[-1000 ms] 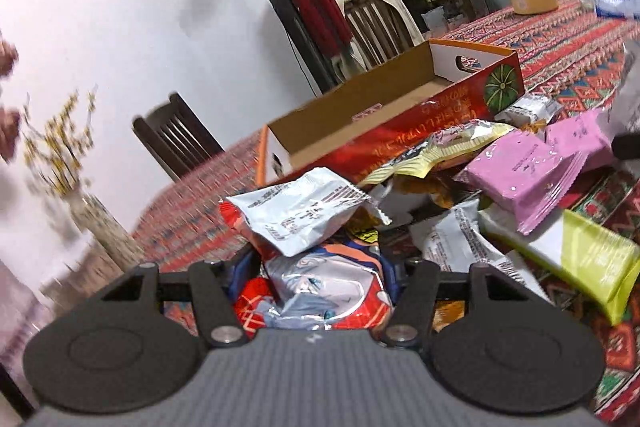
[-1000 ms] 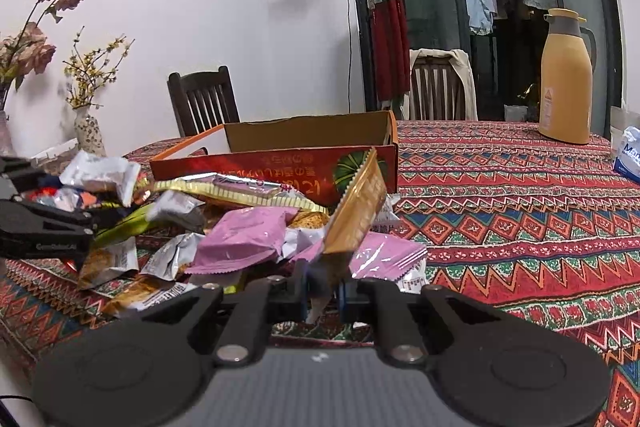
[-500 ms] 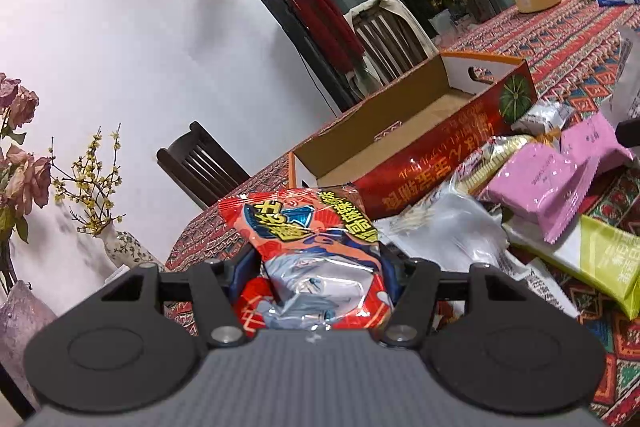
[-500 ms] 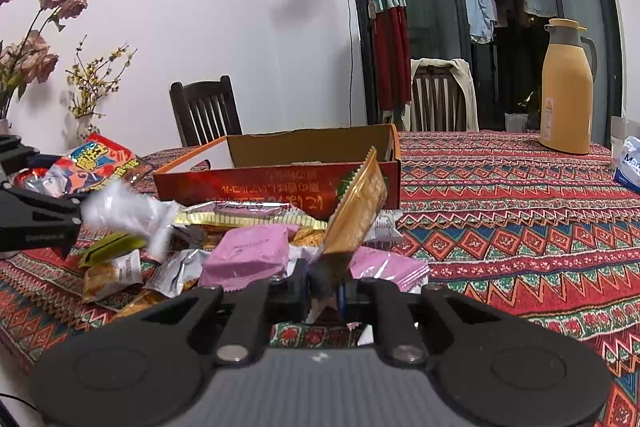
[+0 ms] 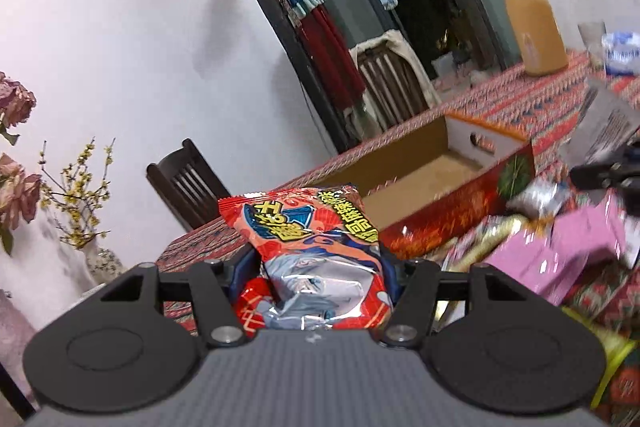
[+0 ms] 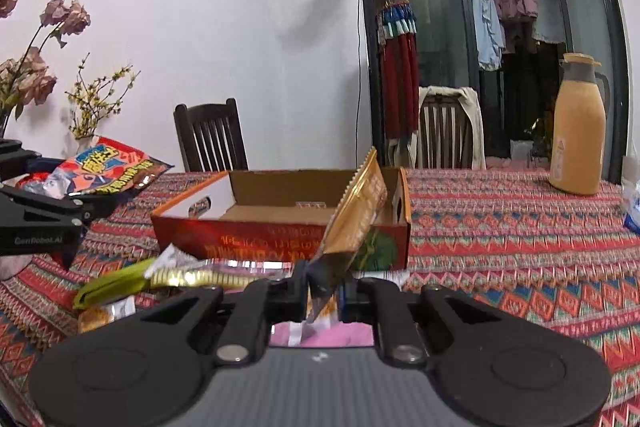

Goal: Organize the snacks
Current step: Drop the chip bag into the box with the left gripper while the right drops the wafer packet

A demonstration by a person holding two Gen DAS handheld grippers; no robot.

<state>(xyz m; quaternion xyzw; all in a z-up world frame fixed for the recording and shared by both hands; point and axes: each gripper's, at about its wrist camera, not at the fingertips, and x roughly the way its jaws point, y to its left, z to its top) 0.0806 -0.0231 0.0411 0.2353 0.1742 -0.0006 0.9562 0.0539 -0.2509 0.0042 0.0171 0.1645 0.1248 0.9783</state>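
The left tongs (image 5: 316, 279) squeeze a puffy red foil snack bag (image 5: 308, 247). The right tongs (image 6: 322, 293) pinch a thin gold crinkly packet (image 6: 354, 211) by its bottom edge. Both feel light and slippery. The open cardboard box (image 6: 280, 227) waits just ahead.

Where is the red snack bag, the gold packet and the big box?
red snack bag (image 5: 308, 227): left wrist view, printed front.
gold packet (image 6: 356, 215): right wrist view, middle of its flat side.
cardboard box (image 6: 280, 243): right wrist view, red front wall.

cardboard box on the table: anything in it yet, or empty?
Nearly empty. The cardboard box shows bare floor in both views, apart from one small item against its back wall. The near corners are hidden behind its front wall.
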